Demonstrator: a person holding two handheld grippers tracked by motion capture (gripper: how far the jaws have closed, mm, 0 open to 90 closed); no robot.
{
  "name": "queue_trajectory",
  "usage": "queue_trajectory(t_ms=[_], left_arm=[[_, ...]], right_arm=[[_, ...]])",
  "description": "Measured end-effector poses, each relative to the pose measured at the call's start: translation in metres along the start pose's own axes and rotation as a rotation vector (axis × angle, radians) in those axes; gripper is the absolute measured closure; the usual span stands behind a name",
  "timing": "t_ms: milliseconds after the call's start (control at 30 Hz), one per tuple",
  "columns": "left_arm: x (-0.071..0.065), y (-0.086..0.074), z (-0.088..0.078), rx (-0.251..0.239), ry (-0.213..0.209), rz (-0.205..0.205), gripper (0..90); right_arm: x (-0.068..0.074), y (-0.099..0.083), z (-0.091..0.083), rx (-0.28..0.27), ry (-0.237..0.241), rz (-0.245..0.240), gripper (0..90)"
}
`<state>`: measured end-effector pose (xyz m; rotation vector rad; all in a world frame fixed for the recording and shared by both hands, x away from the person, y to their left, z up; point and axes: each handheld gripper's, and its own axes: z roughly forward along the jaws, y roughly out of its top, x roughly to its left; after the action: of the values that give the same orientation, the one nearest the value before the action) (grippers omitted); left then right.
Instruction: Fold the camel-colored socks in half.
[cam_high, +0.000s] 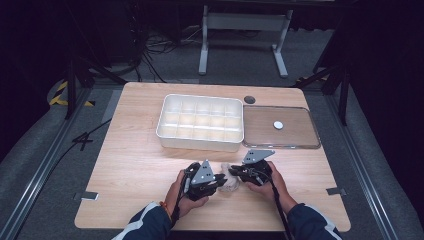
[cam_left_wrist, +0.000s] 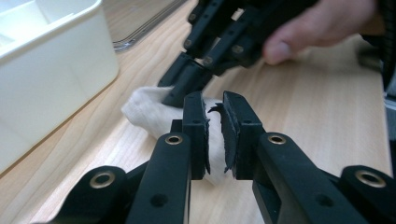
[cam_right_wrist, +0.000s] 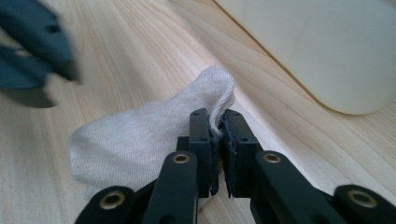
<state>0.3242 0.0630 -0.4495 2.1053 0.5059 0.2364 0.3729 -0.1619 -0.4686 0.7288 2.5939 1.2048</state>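
Left tongs (cam_left_wrist: 214, 135): jaws nearly together, pinching one end of the white cloth (cam_right_wrist: 140, 135).
Right tongs (cam_right_wrist: 218, 140): jaws clamped on a raised edge of the same cloth, fabric pinched between the pads.
Hands: left hand (cam_high: 184, 196) and right hand (cam_high: 270, 184) hold the tongs close together, tips facing each other.
Cloth: lies on the worktop (cam_high: 130, 165) at its near middle, between both tongs.
Organiser: white compartment tray (cam_high: 200, 142) just behind the cloth.
Lid: clear lid (cam_high: 300, 140) flat beside the tray, a small white disc (cam_high: 278, 125) on it.
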Motion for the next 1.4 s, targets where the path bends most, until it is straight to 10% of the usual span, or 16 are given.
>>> queue_trajectory(t_ms=[633,833,1067,1267,1400], left_arm=[[-0.015,-0.011,0.031,0.080,-0.034,0.067,82.7],[-0.015,-0.011,0.032,0.082,-0.035,0.096,83.0],[-0.014,-0.012,0.032,0.083,-0.045,0.073,84.1],[-0.013,-0.012,0.032,0.078,-0.047,0.060,85.2],[-0.012,-0.012,0.031,0.080,-0.053,0.054,85.5]], right_arm=[[0.001,0.004,-0.003,0.026,-0.032,-0.028,80.5],[-0.009,0.003,-0.008,0.028,-0.132,0.015,83.8],[0.002,0.016,-0.019,-0.103,-0.038,-0.037,81.4],[0.006,0.018,0.000,-0.068,0.052,-0.065,84.5],[0.000,0.016,0.013,-0.024,0.010,-0.046,86.7]])
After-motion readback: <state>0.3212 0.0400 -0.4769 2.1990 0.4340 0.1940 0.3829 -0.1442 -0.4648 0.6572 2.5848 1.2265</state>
